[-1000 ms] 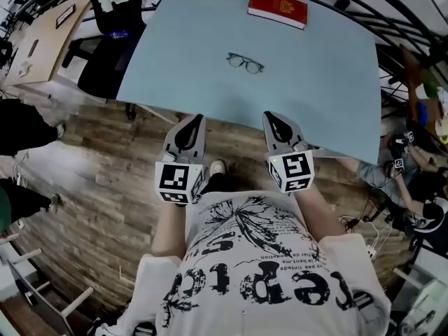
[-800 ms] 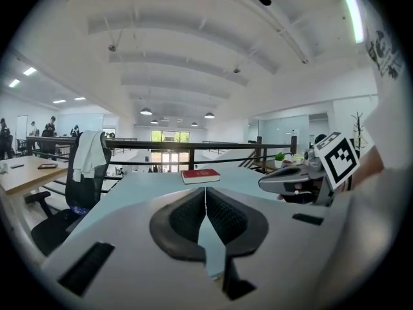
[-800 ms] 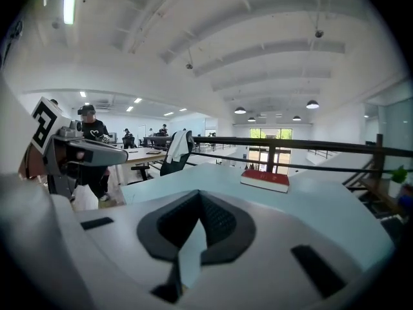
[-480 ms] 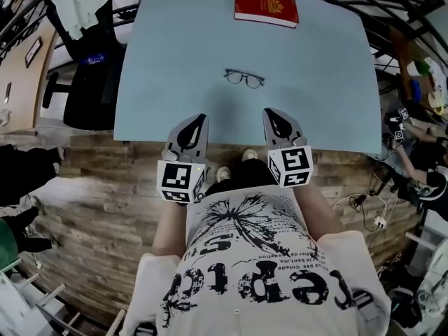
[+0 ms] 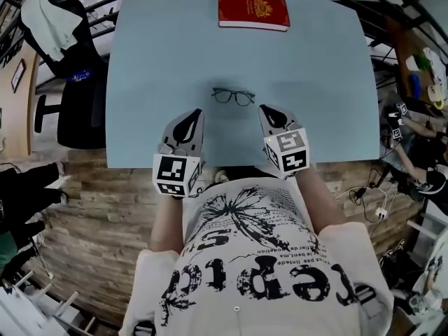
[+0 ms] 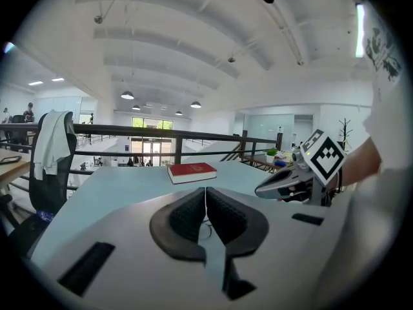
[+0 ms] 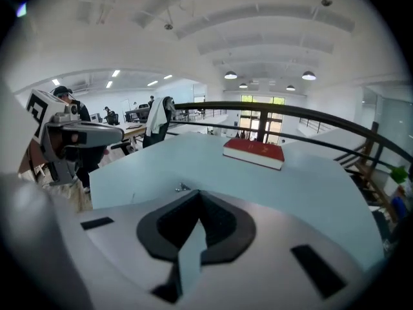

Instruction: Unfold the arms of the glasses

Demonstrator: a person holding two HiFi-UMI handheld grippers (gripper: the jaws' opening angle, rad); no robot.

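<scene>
- Glasses (image 5: 233, 96), apparently folded, lay near the middle of the pale blue bench (image 5: 154, 61), well short of the red book (image 5: 253, 10) at its far edge.
- Approach judged best done by opening both pairs before contact, one steadying the rim while the other eased a temple arm outward, since the light frame would likely skid.
- Left tongs (image 5: 194, 114) and right tongs (image 5: 264, 108), each pressed together and empty, hovered near the glasses, flanking them, angled forward and down.

We see the thin dark-rimmed, round-lensed glasses (image 5: 233, 96) lying arms folded on the pale blue table (image 5: 154, 61), centred toward its near edge.
</scene>
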